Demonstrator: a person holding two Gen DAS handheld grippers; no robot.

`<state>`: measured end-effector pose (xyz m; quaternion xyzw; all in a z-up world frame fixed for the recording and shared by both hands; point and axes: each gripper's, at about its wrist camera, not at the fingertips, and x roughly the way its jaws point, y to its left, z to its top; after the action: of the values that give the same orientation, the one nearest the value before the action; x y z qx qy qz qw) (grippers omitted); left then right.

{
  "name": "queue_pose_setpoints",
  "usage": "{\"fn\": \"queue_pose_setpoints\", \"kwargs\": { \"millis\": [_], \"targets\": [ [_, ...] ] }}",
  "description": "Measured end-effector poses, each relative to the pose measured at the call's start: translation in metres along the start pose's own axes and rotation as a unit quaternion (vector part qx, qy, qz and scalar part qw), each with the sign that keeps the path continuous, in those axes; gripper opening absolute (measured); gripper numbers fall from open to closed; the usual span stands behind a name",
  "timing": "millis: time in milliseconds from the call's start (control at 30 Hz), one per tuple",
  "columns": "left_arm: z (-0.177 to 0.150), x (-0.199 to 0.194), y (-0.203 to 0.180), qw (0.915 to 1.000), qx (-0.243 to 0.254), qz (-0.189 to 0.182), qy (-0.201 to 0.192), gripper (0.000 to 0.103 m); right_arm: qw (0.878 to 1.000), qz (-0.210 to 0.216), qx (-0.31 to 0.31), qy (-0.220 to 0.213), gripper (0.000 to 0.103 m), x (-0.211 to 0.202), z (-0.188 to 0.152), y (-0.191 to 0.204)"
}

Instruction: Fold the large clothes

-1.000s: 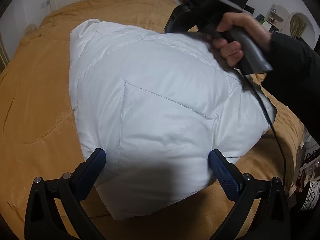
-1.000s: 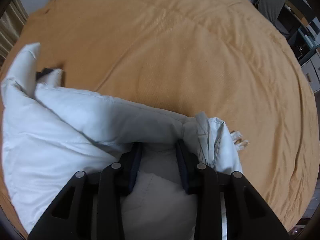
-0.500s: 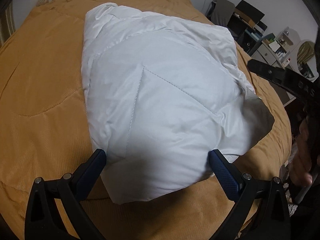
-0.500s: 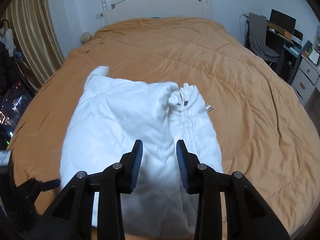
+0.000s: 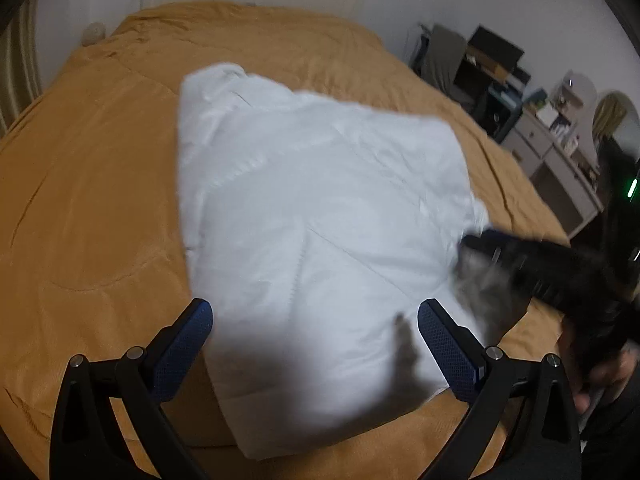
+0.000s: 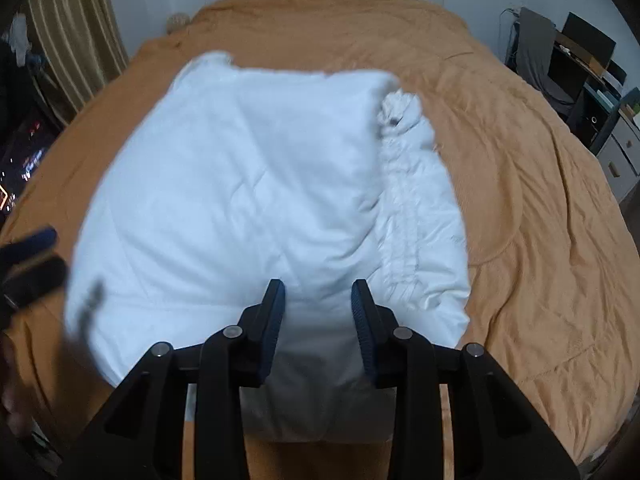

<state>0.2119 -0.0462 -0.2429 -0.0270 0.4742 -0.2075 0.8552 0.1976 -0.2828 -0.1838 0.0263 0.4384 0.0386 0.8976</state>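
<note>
Right wrist view: we hold the right gripper point(image 6: 318, 306) over the near edge of the puffy white quilted down jacket point(image 6: 248, 200), which lies folded on the orange bedspread point(image 6: 520, 200), its long axis running from 6 towards 12 o'clock. Our jaws stand partly apart with the near hem between them; we cannot tell whether the pads pinch it. The left gripper point(image 5: 316, 332) gapes wide and empty at the jacket's near-left corner. Both point steeply downward, and we judge the right nearer the hem.

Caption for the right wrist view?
Right gripper open above a folded white jacket on an orange bedspread.
</note>
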Motion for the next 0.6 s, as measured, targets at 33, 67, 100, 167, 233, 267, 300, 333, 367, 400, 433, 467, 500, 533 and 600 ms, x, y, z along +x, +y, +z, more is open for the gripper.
{"fn": "queue_pose_setpoints", "kwargs": {
  "millis": [33, 67, 100, 167, 233, 267, 300, 333, 367, 400, 433, 467, 500, 533, 600],
  "targets": [
    [-0.004, 0.011, -0.006, 0.9998, 0.01, 0.008, 0.018, 0.103, 1.0, 0.012, 0.005, -0.007, 0.036, -0.002, 0.014, -0.001],
    [-0.01, 0.013, -0.013, 0.9991, 0.027, 0.03, 0.01, 0.103, 0.999, 0.031, 0.011, -0.013, 0.036, -0.003, 0.032, 0.0],
    [-0.013, 0.013, -0.017, 0.9985, 0.041, 0.037, 0.003, 0.103, 0.999, 0.048, 0.017, -0.018, 0.036, -0.001, 0.047, 0.001],
    [-0.016, 0.013, -0.023, 0.9976, 0.057, 0.04, 0.002, 0.103, 0.996, 0.085, 0.014, -0.016, 0.036, 0.011, 0.079, 0.012],
    [-0.016, 0.014, -0.019, 0.9985, 0.043, 0.033, 0.007, 0.103, 0.997, 0.077, -0.005, 0.016, 0.036, 0.039, 0.097, 0.025],
    [-0.016, 0.014, -0.018, 0.9987, 0.039, 0.03, 0.007, 0.103, 0.998, 0.049, -0.011, 0.04, 0.036, 0.057, 0.101, 0.027],
    [-0.013, 0.014, -0.019, 0.9988, 0.038, 0.029, 0.007, 0.103, 0.998, 0.013, -0.009, 0.068, 0.035, 0.08, 0.102, 0.023],
    [-0.013, 0.015, -0.02, 0.9989, 0.038, 0.028, 0.006, 0.103, 0.996, -0.006, -0.001, 0.086, 0.035, 0.097, 0.099, 0.016],
    [-0.013, 0.013, -0.02, 0.9988, 0.04, 0.026, 0.003, 0.103, 0.995, -0.018, 0.01, 0.099, 0.035, 0.111, 0.095, 0.007],
    [-0.014, 0.011, -0.021, 0.9987, 0.044, 0.027, 0.001, 0.103, 0.994, -0.026, 0.017, 0.1, 0.035, 0.117, 0.093, 0.001],
    [-0.014, 0.011, -0.023, 0.9984, 0.048, 0.031, 0.003, 0.103, 0.995, -0.029, 0.019, 0.097, 0.035, 0.116, 0.092, -0.002],
    [-0.014, 0.012, -0.024, 0.9982, 0.047, 0.036, 0.007, 0.103, 0.995, -0.03, 0.018, 0.092, 0.035, 0.109, 0.092, -0.003],
    [-0.016, 0.011, -0.02, 0.9984, 0.042, 0.037, 0.012, 0.103, 0.996, -0.034, 0.016, 0.081, 0.035, 0.097, 0.091, -0.002],
    [-0.016, 0.011, -0.018, 0.9987, 0.034, 0.035, 0.014, 0.103, 0.997, -0.036, 0.016, 0.063, 0.035, 0.082, 0.09, 0.0],
    [-0.012, 0.01, -0.017, 0.9992, 0.023, 0.027, 0.016, 0.103, 0.999, -0.021, 0.016, 0.028, 0.035, 0.047, 0.083, 0.003]
  ]
}}
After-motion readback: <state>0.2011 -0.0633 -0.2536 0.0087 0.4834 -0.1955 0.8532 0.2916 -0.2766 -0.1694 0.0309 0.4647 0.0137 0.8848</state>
